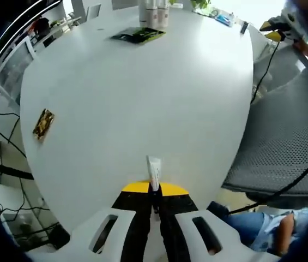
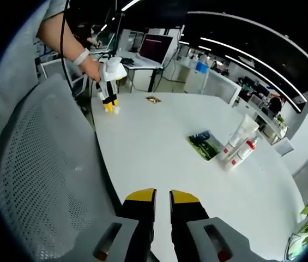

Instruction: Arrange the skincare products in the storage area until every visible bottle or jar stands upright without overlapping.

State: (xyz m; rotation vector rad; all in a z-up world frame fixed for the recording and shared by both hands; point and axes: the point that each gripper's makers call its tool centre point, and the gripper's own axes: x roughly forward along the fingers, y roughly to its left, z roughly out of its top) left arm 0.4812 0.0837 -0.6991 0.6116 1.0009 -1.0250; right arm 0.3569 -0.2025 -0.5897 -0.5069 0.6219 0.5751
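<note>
No legible labels on bottles (image 2: pixel 240 143)

Left gripper view sits low and close over the white table (image 1: pixel 143 109), facing across it toward the far bottles (image 1: pixel 154 13). Right gripper view looks along the table edge from farther back. Shared: tabletop, bottles, green packet (image 1: pixel 137 36), mesh chair (image 1: pixel 290 136).

White tongs (image 2: pixel 162 199), black-and-yellow tips
</note>
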